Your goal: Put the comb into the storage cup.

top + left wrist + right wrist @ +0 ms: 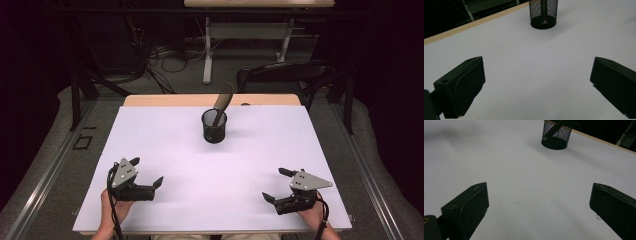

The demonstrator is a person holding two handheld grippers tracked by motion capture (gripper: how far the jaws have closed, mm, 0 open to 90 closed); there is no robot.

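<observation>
A black mesh cup (214, 126) stands upright at the far middle of the white table (165, 150), with a brown-handled tool (222, 102) leaning out of its top. The same cup (543, 13) appears at the top of the left gripper view and, as the cup (557, 134), at the top of the right gripper view. My left gripper (147, 172) rests near the front left with its jaws wide apart and nothing between them. My right gripper (277, 184) sits near the front right, open too and holding nothing. Both are far from the cup.
A wooden strip (165, 100) runs along the table's far edge. Behind it stand a black chair (285, 75) and a desk frame (245, 32) with cables on the floor. Metal rails (40, 175) flank the table on both sides.
</observation>
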